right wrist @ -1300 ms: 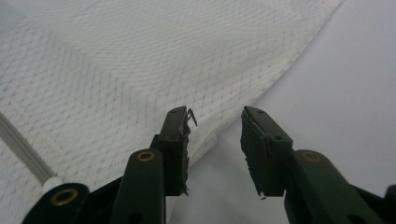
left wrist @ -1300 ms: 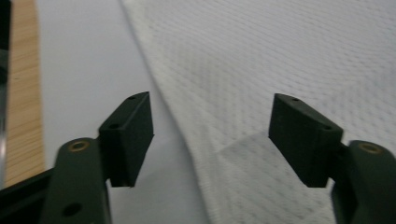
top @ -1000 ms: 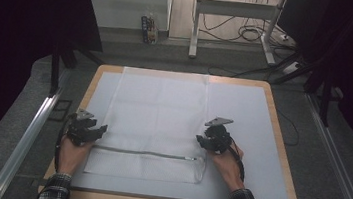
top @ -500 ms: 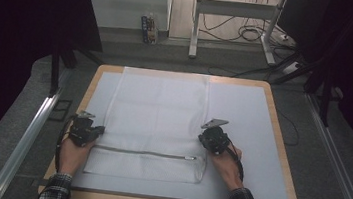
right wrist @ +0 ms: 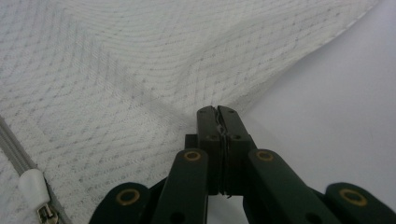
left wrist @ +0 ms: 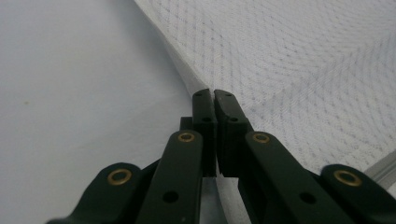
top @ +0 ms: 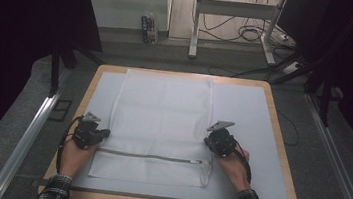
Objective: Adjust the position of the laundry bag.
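A white mesh laundry bag point(top: 163, 113) lies flat on the table mat, with a grey zipper point(top: 150, 156) running across its near part. My left gripper point(top: 105, 133) is shut on the bag's left edge; in the left gripper view its jaws point(left wrist: 214, 95) pinch the mesh edge point(left wrist: 187, 79). My right gripper point(top: 208, 142) is shut on the bag's right edge, and the right gripper view shows the jaws point(right wrist: 217, 112) closed on the mesh point(right wrist: 140, 70). The zipper pull point(right wrist: 35, 186) lies at the lower left of that view.
A pale mat point(top: 260, 139) covers the wooden table point(top: 282, 167). Metal rails point(top: 29, 133) run along both sides. Beyond the table's far edge stand a desk frame point(top: 234, 15) and loose cables point(top: 252, 35) on the floor.
Both grippers have moved a little toward me along the bag's side edges and now pinch the mesh there. The bag lies much as before.
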Motion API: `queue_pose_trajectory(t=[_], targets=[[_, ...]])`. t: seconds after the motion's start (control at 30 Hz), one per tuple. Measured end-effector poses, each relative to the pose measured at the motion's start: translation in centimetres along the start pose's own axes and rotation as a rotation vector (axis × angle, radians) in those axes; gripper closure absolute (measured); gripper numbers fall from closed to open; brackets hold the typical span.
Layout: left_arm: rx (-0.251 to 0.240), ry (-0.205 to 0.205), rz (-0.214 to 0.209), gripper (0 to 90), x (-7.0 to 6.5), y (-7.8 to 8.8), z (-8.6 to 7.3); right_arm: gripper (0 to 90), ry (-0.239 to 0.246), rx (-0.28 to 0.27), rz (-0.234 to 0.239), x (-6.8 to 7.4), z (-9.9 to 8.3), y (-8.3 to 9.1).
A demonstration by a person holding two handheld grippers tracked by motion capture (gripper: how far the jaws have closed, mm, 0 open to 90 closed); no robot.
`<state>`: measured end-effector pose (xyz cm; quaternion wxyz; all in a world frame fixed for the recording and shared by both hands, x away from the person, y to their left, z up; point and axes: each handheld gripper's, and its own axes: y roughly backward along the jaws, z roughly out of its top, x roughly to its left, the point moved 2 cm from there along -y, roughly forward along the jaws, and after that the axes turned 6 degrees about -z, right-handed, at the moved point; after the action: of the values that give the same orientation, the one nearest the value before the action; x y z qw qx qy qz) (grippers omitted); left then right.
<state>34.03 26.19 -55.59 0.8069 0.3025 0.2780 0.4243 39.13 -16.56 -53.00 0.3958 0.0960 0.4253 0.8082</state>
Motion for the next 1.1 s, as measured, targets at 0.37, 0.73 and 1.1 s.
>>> queue_pose_trajectory(t=[0.37,0.73,1.1], targets=[[0.029,-0.086,-0.023,88.1,-1.9,-0.5,0.4,87.5,-0.032,0.018,0.014,-1.2,-1.3,1.8],[0.047,-0.149,-0.048,87.8,-3.7,-0.9,0.6,87.3,0.0,0.023,-0.004,-1.7,-2.3,3.6],[0.061,-0.186,-0.089,87.7,-5.4,-1.1,0.5,87.4,0.02,0.052,-0.045,-2.0,-3.4,4.5]])
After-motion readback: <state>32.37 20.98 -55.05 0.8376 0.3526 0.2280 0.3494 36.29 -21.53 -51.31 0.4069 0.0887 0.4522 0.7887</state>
